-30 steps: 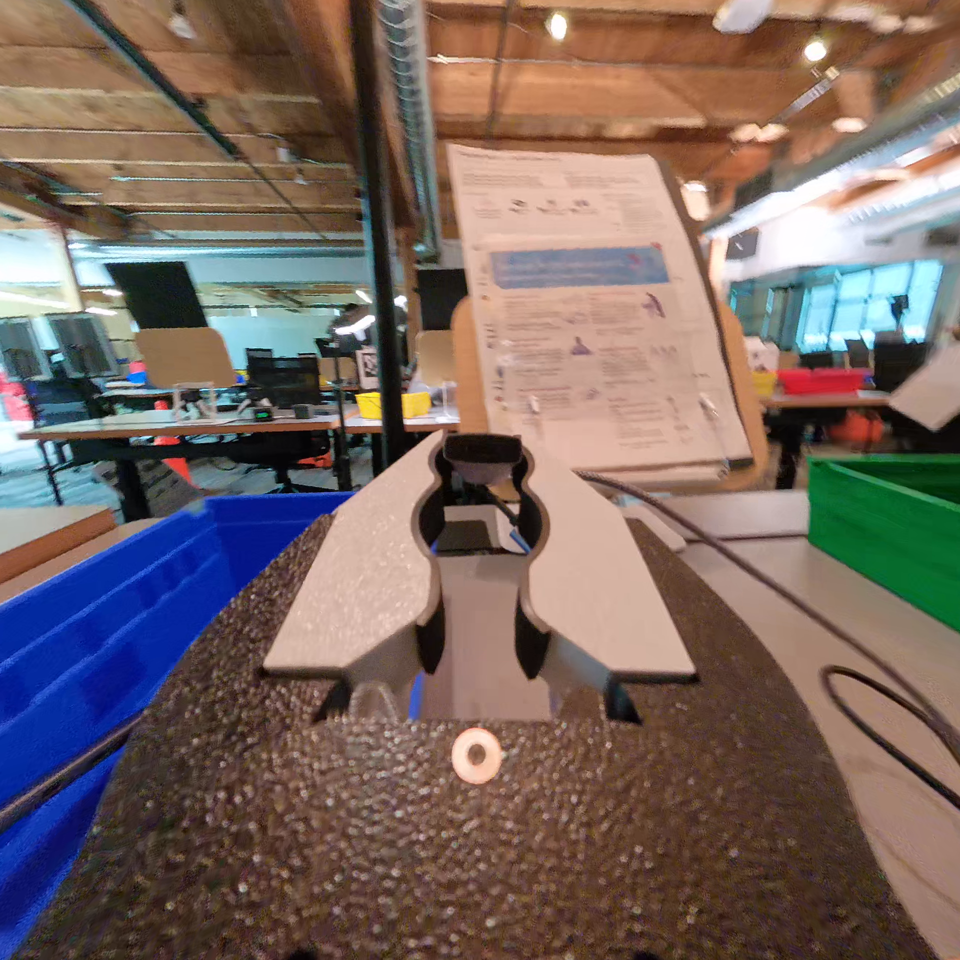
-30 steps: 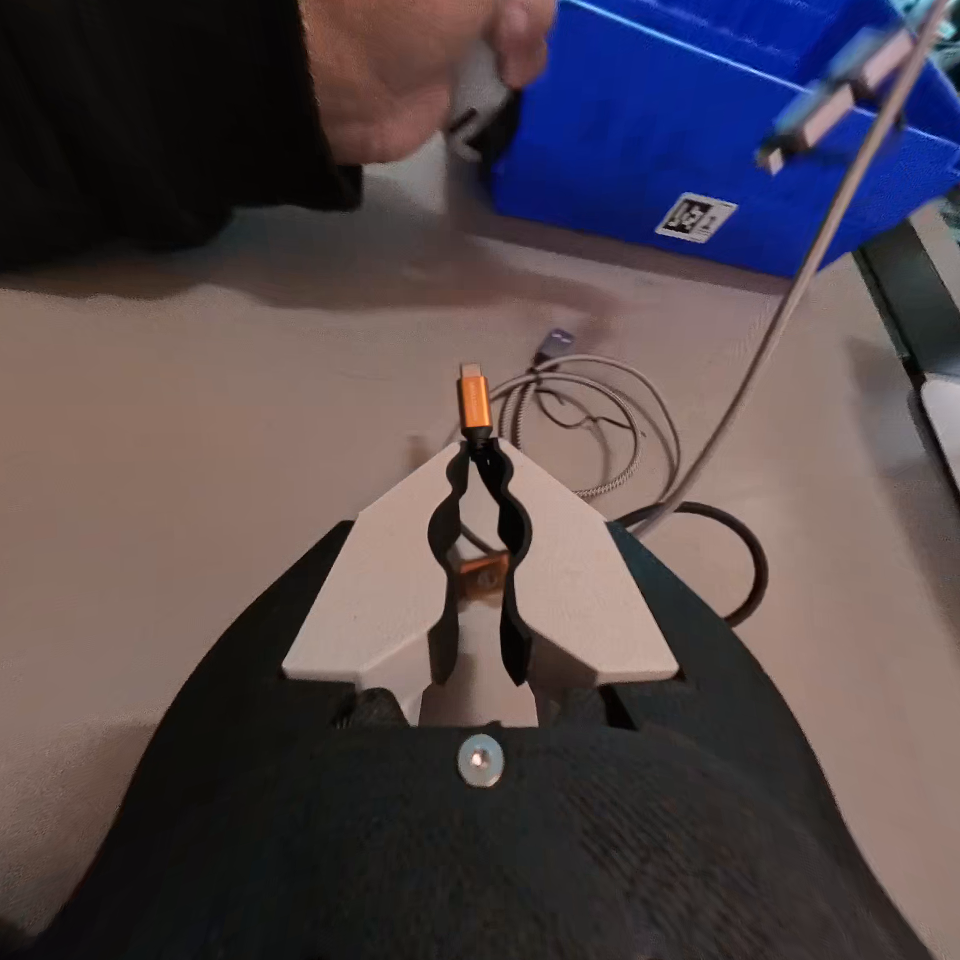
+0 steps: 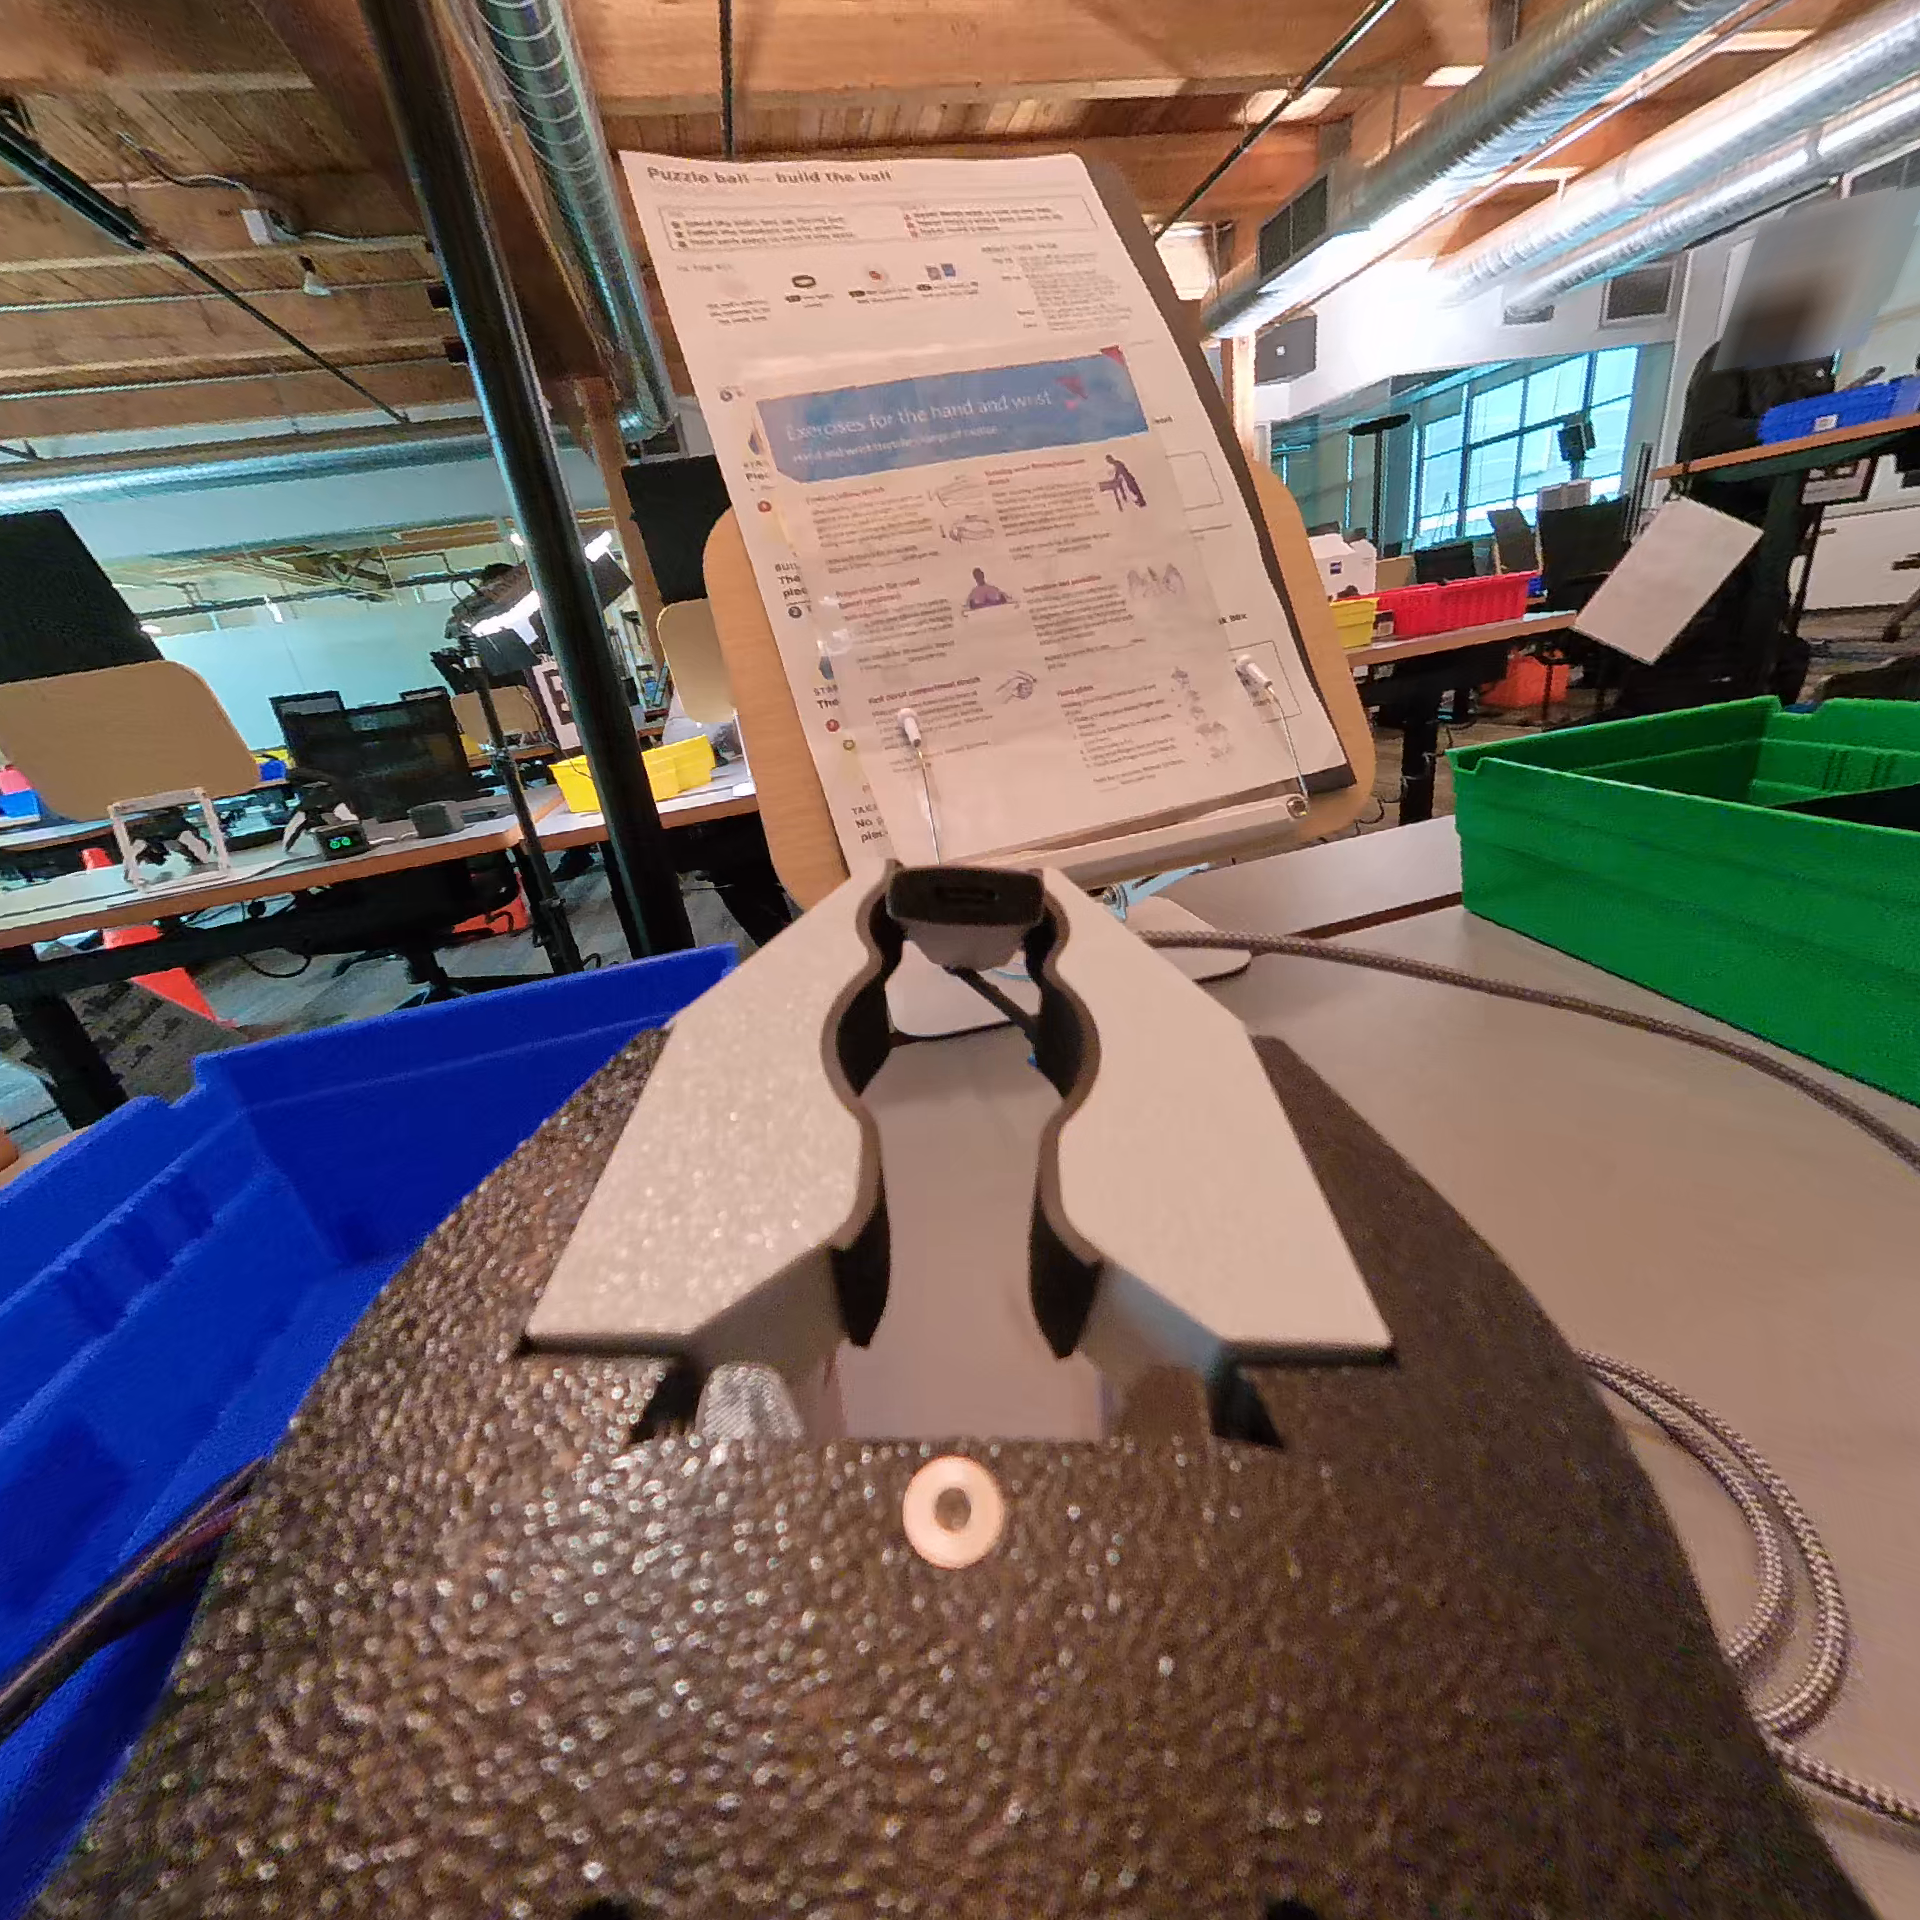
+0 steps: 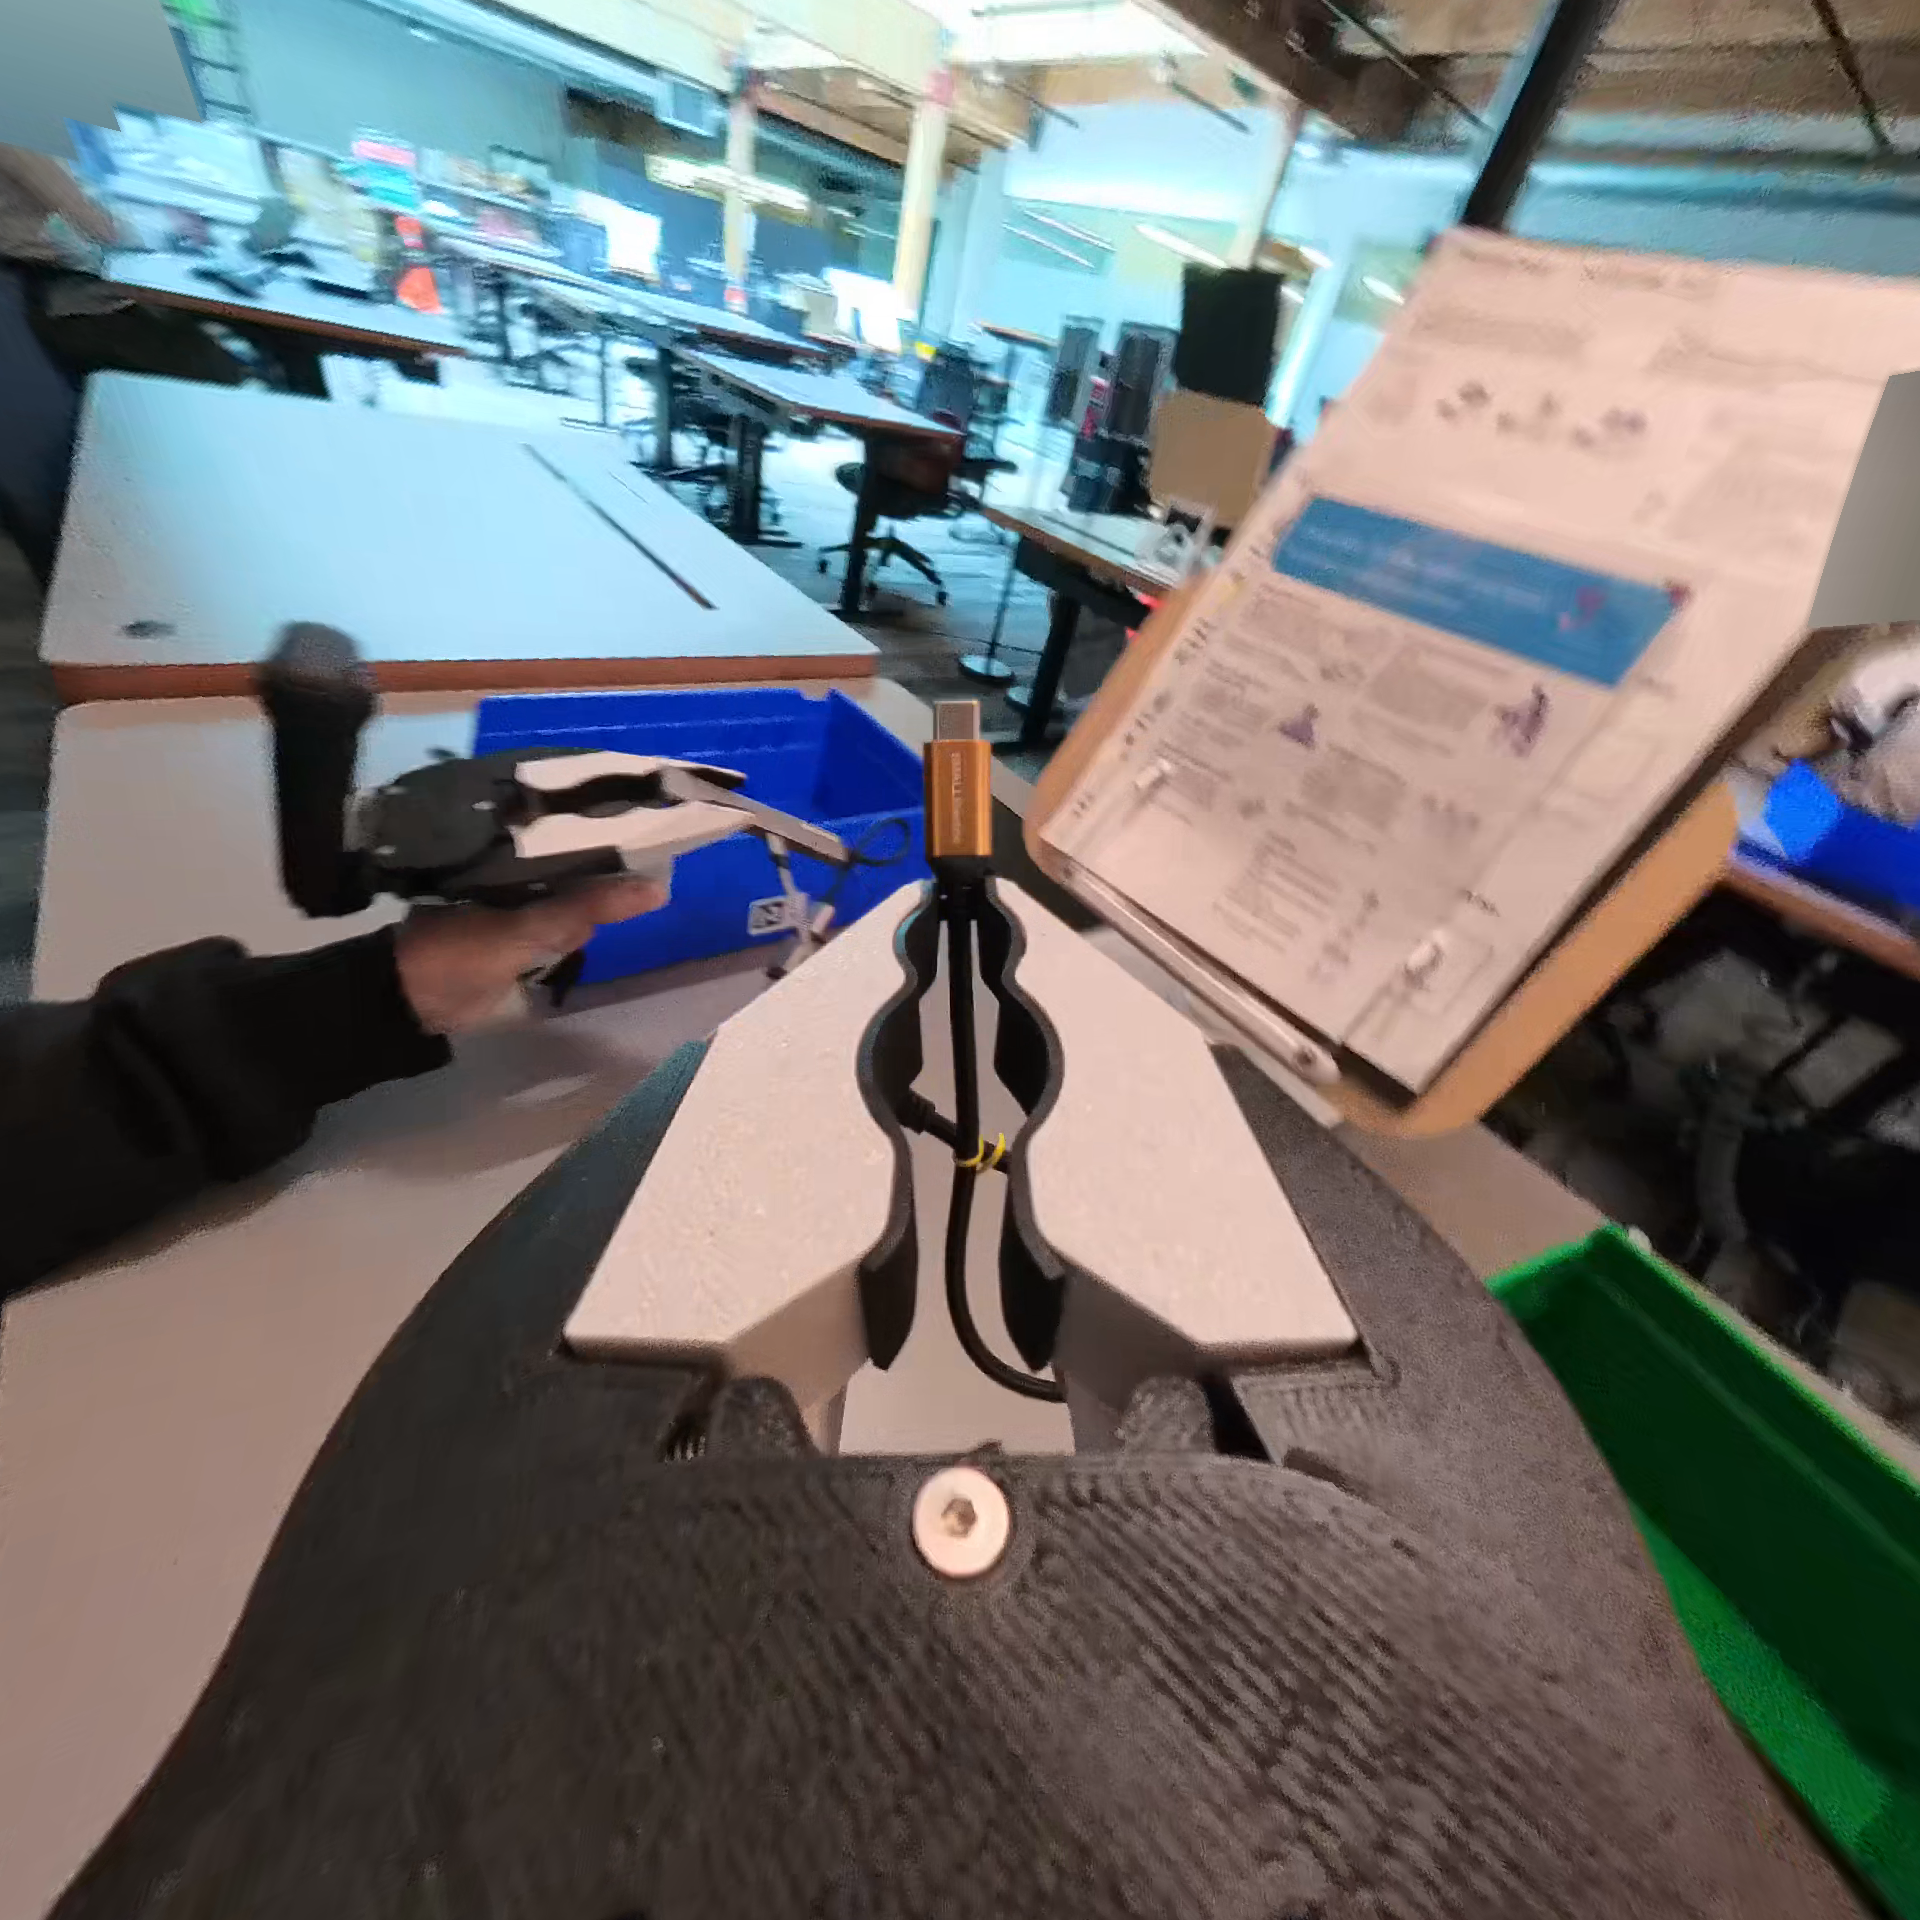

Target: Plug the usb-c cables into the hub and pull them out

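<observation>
Left gripper (image 3: 966, 914) clamped on hub (image 3: 964, 902), raised above counter (image 3: 1558, 1174). Right gripper (image 4: 954, 904) pinching usb-c cable (image 4: 954, 810) below orange plug, lifted clear of counter, plug pointing upward.

The right gripper (image 4: 958, 904) is raised above the desk (image 4: 260, 1403), its fingers (image 4: 790, 1122) closed on the black cable of a USB-C plug (image 4: 953, 795) whose orange metal shell and silver tip stand up past the fingertips. The cable, bound by a yellow tie, runs back between the fingers. To the left, a hand (image 4: 488, 961) in a black sleeve holds the left gripper (image 4: 800, 831), which grips a thin grey hub (image 4: 805, 836) in front of a blue bin (image 4: 717, 748). A document stand (image 4: 1455, 748) with printed sheets leans at right; a green bin (image 4: 1714, 1455) sits at the desk's right edge.
</observation>
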Demonstrator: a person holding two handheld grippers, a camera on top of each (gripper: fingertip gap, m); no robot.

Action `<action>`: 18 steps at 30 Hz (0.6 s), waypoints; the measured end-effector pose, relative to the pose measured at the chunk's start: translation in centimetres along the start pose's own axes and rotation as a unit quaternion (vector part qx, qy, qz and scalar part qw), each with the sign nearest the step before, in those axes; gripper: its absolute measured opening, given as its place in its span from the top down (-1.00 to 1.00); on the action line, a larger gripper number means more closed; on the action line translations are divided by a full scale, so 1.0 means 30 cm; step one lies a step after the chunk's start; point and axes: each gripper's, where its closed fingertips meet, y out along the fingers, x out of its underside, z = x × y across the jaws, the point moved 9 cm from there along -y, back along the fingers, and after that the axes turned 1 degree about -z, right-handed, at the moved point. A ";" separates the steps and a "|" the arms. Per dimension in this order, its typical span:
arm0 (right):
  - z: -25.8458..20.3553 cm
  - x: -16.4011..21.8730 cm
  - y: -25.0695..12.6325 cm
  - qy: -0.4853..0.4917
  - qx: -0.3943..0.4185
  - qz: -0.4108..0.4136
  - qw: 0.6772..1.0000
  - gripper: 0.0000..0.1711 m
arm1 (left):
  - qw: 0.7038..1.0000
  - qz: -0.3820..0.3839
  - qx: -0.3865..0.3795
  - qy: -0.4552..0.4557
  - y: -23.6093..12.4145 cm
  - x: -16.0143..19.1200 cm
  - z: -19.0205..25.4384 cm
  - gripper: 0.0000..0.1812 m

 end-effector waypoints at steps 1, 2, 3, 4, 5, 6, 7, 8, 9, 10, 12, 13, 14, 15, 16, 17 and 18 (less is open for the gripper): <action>0.030 0.032 -0.002 0.019 0.011 -0.004 1.000 0.93 | 1.000 0.000 0.004 0.001 0.002 0.002 0.003 0.77; 0.054 0.065 -0.006 0.041 0.012 -0.010 0.999 0.93 | 1.000 0.002 0.014 -0.004 0.002 0.003 0.007 0.77; 0.079 0.098 -0.012 0.065 0.025 -0.016 0.997 0.93 | 1.000 0.004 0.024 -0.013 0.003 0.003 0.010 0.77; 0.102 0.128 -0.020 0.083 0.041 -0.019 0.996 0.93 | 0.999 0.004 0.031 -0.020 0.004 0.005 0.012 0.77; 0.117 0.157 -0.028 0.098 0.047 -0.024 0.994 0.93 | 0.999 0.002 0.036 -0.025 0.006 0.008 0.014 0.77; 0.131 0.184 -0.034 0.114 0.054 -0.029 0.992 0.93 | 0.999 -0.001 0.043 -0.028 0.008 0.011 0.015 0.77; 0.147 0.208 -0.041 0.124 0.070 -0.031 0.989 0.93 | 0.998 -0.002 0.049 -0.032 0.010 0.013 0.017 0.77; 0.163 0.232 -0.047 0.126 0.087 -0.036 0.988 0.93 | 0.998 -0.001 0.053 -0.037 0.010 0.014 0.018 0.77; 0.180 0.256 -0.052 0.122 0.104 -0.047 0.986 0.93 | 0.997 0.001 0.061 -0.043 0.011 0.014 0.019 0.77; 0.201 0.281 -0.056 0.119 0.125 -0.062 0.983 0.93 | 0.996 0.003 0.069 -0.053 0.011 0.013 0.020 0.77; 0.248 0.330 -0.058 0.102 0.170 -0.103 0.975 0.93 | 0.994 0.007 0.082 -0.067 0.011 0.012 0.022 0.77; 0.272 0.354 -0.056 0.088 0.191 -0.130 0.969 0.93 | 0.993 0.008 0.091 -0.072 0.012 0.012 0.024 0.77; 0.298 0.380 -0.052 0.068 0.213 -0.159 0.962 0.93 | 0.992 0.009 0.098 -0.079 0.013 0.012 0.025 0.77; 0.319 0.404 -0.045 0.047 0.229 -0.188 0.954 0.93 | 0.991 0.011 0.105 -0.084 0.014 0.012 0.028 0.77; 0.336 0.429 -0.034 0.028 0.237 -0.214 0.947 0.92 | 0.989 0.012 0.118 -0.088 0.015 0.011 0.032 0.77; 0.349 0.454 -0.021 0.013 0.242 -0.237 0.941 0.92 | 0.986 0.014 0.133 -0.095 0.016 0.011 0.038 0.77; 0.355 0.479 -0.005 0.009 0.244 -0.255 0.936 0.91 | 0.983 0.017 0.147 -0.105 0.016 0.011 0.044 0.77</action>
